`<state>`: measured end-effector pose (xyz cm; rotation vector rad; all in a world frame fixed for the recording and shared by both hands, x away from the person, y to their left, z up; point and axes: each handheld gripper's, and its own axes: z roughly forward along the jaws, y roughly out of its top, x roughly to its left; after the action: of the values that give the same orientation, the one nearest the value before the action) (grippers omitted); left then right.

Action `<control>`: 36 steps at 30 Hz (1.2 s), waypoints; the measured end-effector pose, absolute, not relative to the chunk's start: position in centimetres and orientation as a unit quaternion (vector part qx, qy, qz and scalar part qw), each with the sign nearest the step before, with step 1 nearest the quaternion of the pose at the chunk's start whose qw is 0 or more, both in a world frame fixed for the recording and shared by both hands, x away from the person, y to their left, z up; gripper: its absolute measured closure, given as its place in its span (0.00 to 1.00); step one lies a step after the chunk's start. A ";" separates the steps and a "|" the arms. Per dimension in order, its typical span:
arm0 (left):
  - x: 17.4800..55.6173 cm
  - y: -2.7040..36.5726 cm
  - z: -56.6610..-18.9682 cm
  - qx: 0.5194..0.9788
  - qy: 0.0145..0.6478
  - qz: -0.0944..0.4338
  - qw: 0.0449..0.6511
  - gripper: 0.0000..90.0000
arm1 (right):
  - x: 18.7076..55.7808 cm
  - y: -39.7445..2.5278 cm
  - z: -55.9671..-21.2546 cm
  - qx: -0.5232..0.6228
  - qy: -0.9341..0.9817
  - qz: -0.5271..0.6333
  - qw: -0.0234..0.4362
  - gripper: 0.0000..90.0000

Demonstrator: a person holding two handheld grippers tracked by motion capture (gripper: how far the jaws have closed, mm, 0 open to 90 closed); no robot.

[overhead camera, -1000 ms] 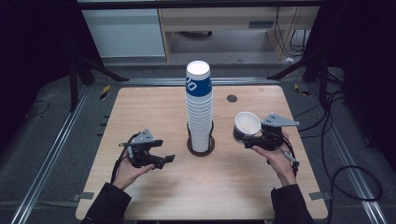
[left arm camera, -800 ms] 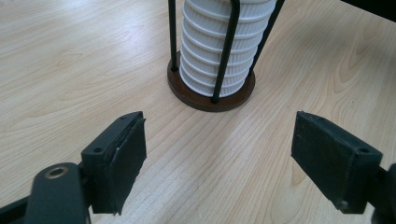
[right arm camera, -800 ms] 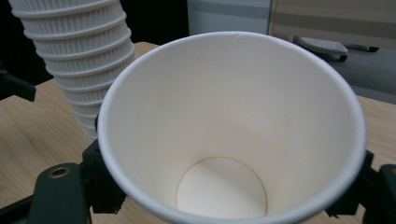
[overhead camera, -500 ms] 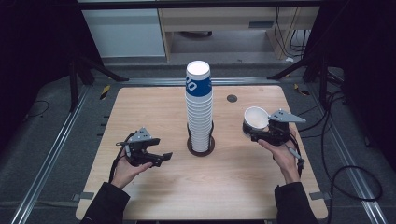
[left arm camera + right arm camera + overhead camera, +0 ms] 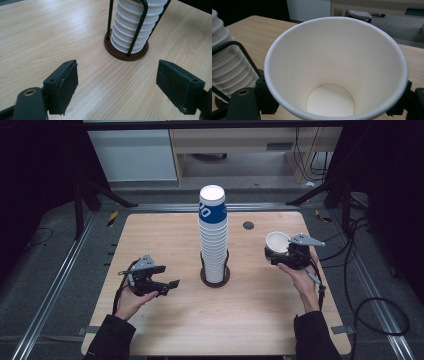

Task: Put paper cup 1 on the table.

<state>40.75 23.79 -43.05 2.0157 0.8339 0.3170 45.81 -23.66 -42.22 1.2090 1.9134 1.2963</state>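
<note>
Cup sits clamped between the jaws of my right gripper, mouth upward, empty and white inside, and over the last second I have carried it outward — away from the stack of cups at the table's middle and toward the right-hand edge of the table. It hangs just above the wood, not yet set down, well apart from the stack in its wire holder. My left gripper has barely stirred: its jaws stand wide apart with nothing between them, low over bare tabletop, pointed at the holder's brown base. I take it the pull-off is done, one cup is free of the pile, and what remains for this cup is a clean, upright release on open table — then the next one.
</note>
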 end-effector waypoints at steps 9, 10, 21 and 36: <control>40.7 24.0 -42.7 0.814 0.337 0.134 0.454 0.19 | 47.0 -24.2 -44.0 0.467 0.705 0.471 0.252 0.22; 40.7 24.1 -42.7 0.813 0.337 0.135 0.454 0.19 | 47.0 -24.2 -44.2 0.468 0.705 0.468 0.254 0.22; 40.8 24.0 -42.9 0.816 0.338 0.131 0.450 0.19 | 47.8 -24.6 -46.7 0.482 0.705 0.461 0.241 0.22; 40.8 23.7 -43.2 0.822 0.333 0.129 0.444 0.19 | 48.5 -24.4 -48.4 0.490 0.720 0.436 0.227 0.20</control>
<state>40.75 23.73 -43.17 2.0371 0.8250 0.3207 48.53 -24.37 -48.44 1.3492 1.9837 1.2022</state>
